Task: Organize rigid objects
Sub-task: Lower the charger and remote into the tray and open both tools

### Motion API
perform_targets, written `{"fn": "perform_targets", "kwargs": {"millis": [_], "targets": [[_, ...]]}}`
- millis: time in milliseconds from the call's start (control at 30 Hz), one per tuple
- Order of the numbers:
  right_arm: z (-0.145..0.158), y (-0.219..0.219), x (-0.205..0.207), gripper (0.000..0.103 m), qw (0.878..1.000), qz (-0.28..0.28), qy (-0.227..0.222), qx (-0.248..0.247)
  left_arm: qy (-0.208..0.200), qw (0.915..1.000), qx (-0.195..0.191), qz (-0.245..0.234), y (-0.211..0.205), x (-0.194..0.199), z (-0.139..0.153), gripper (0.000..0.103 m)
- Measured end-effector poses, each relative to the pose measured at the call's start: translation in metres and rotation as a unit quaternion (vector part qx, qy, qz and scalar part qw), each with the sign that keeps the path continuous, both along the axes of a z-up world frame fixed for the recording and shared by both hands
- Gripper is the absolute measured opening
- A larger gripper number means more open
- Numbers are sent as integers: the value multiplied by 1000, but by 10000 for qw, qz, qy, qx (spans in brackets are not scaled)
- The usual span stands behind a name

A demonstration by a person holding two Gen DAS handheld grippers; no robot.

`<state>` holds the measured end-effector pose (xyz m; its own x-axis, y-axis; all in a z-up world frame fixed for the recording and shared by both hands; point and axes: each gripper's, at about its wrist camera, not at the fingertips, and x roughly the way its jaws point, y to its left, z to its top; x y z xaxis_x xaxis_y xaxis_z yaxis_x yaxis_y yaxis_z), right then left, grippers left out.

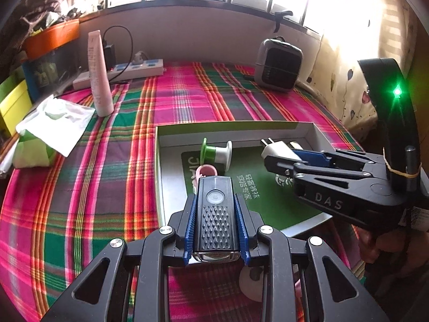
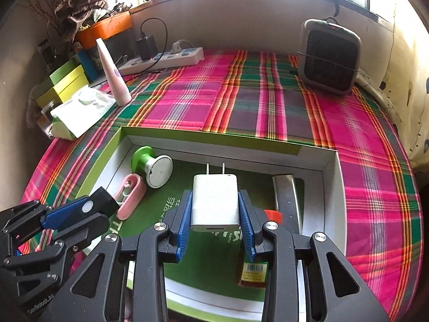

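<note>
My left gripper (image 1: 215, 200) is shut on a black bike light (image 1: 215, 214), held just over the near left edge of a shallow green-lined box (image 1: 228, 127). My right gripper (image 2: 215, 196) is shut on a white charger plug (image 2: 214, 204), prongs pointing away, above the middle of the box (image 2: 214, 137). Inside the box lie a green-and-white spool (image 2: 152, 169), a pink clip (image 2: 131, 196), a metal piece (image 2: 287, 198) and a red-capped bottle (image 2: 273, 216). In the left wrist view the right gripper (image 1: 278, 158) comes in from the right with the plug (image 1: 280, 150).
A plaid cloth (image 1: 187, 96) covers the table. At the back stand a grey heater (image 1: 278, 64), a power strip (image 1: 139, 65) and a pink tube (image 1: 99, 75). A tissue pack (image 1: 51, 128) and coloured boxes (image 2: 67, 83) line the left side.
</note>
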<state>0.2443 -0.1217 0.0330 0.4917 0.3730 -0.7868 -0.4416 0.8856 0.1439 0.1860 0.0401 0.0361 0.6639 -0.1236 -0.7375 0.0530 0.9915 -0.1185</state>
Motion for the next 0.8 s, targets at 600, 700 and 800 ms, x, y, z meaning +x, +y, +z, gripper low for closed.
{"fn": "perform_targets", "kwargs": {"millis": [600, 700, 800], "targets": [[-8, 10, 10, 35, 9998, 23, -49, -203, 102, 9999, 84, 21, 2, 14, -12, 26], [-9, 12, 10, 35, 9996, 21, -89, -266, 120, 9999, 54, 10, 3, 15, -13, 26], [-11, 11, 11, 35, 9996, 21, -57, -261, 119, 9999, 49, 7, 4, 15, -14, 26]]}}
